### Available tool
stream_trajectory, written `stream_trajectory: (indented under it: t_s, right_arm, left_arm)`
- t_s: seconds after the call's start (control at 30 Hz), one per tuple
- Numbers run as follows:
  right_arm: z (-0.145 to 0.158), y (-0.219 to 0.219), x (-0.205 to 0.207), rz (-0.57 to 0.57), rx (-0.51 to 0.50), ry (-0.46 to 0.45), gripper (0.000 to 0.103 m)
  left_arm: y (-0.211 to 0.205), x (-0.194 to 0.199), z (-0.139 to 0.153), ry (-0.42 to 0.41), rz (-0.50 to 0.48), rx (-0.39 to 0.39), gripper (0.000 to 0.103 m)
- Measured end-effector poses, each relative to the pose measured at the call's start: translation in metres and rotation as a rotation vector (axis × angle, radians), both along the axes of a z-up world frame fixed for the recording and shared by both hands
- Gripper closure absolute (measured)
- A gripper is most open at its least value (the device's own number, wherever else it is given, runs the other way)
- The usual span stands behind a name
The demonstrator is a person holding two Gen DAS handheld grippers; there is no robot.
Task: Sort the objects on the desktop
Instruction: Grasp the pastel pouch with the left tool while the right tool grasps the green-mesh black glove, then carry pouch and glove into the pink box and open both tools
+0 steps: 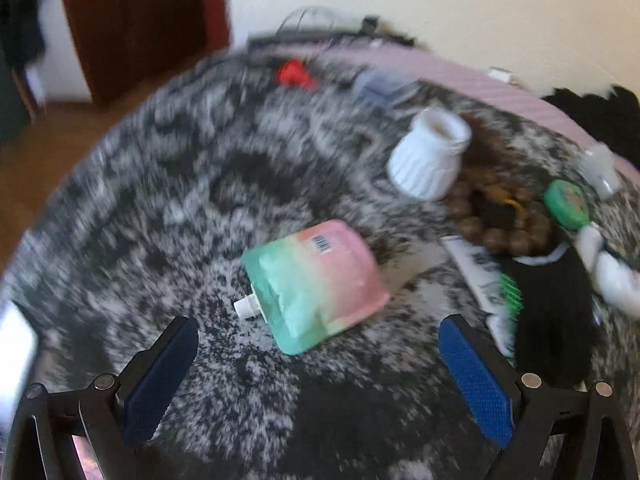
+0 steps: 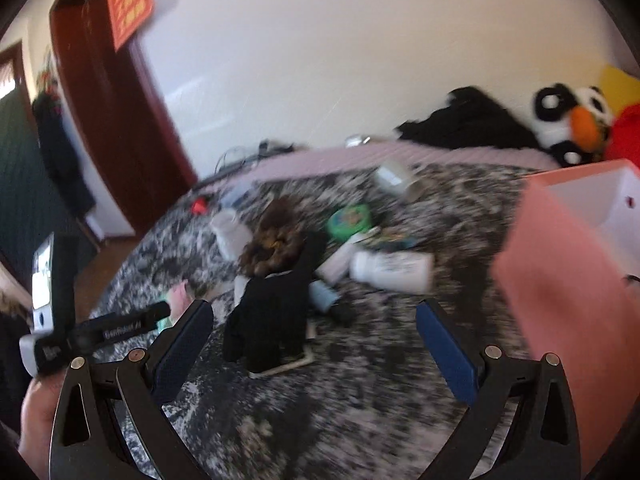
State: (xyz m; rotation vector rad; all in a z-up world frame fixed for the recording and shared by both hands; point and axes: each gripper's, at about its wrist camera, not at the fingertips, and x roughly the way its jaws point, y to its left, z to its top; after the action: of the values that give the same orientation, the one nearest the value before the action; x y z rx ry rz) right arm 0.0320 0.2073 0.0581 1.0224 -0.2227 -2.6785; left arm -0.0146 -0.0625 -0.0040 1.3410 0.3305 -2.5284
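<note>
A pink-and-green spouted pouch [image 1: 316,284] lies on the black-and-white furry cover [image 1: 200,200], just ahead of my open, empty left gripper [image 1: 318,340]. Beyond it are a white ribbed jar [image 1: 430,156], brown beads [image 1: 496,216], a green round tin [image 1: 566,204] and a black glove [image 1: 552,316]. My right gripper [image 2: 314,328] is open and empty above the cover, with the black glove [image 2: 272,312] just ahead to the left, a white bottle [image 2: 394,270] on its side ahead, and the green tin [image 2: 348,220] farther back.
A pink box [image 2: 568,292] with a white inside stands close on the right. A plush penguin [image 2: 568,120] and black cloth [image 2: 468,124] lie at the back. A red small object [image 1: 294,74] sits far back. A dark red door [image 2: 116,120] is on the left.
</note>
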Motion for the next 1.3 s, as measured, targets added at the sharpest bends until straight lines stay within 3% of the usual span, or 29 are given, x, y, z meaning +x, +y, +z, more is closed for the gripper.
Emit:
stream_trajectory:
  t_s: [0.37,0.4,0.47,0.5,0.53,0.63,0.93,1.3]
  right_arm:
    - [-0.069,-0.087,-0.063,0.052,0.176,-0.089,0.001]
    - [-0.072,-0.090,-0.066,0.060,0.180,-0.094,0.004]
    - [-0.079,-0.092,-0.070,0.089,0.181,-0.119,0.038]
    - [-0.083,-0.093,-0.071,0.107,0.180,-0.136,0.044]
    - [-0.085,-0.093,-0.072,0.126,0.169,-0.146,0.054]
    - [-0.082,-0.088,-0.070,0.150,0.147,-0.150,0.077]
    - [-0.062,-0.060,-0.057,0.129,0.034,-0.166,0.084]
    - [-0.004,-0.040,-0.003,0.130,-0.028,-0.053,0.085]
  left_arm:
    - [-0.019,-0.043,-0.040,-0.059,0.004,0.037,0.003]
    - [-0.018,-0.045,-0.041,-0.056,0.005,0.016,0.003]
    - [-0.011,-0.049,-0.043,-0.043,-0.009,-0.042,0.005]
    - [-0.008,-0.049,-0.044,-0.033,-0.025,-0.061,0.008]
    - [-0.008,-0.050,-0.045,-0.020,-0.048,-0.054,0.022]
    - [-0.003,-0.051,-0.039,-0.011,-0.082,-0.040,0.084]
    - [-0.008,-0.027,-0.022,-0.007,-0.067,0.123,0.087]
    - [0.024,0.030,0.041,0.089,-0.119,0.061,0.087]
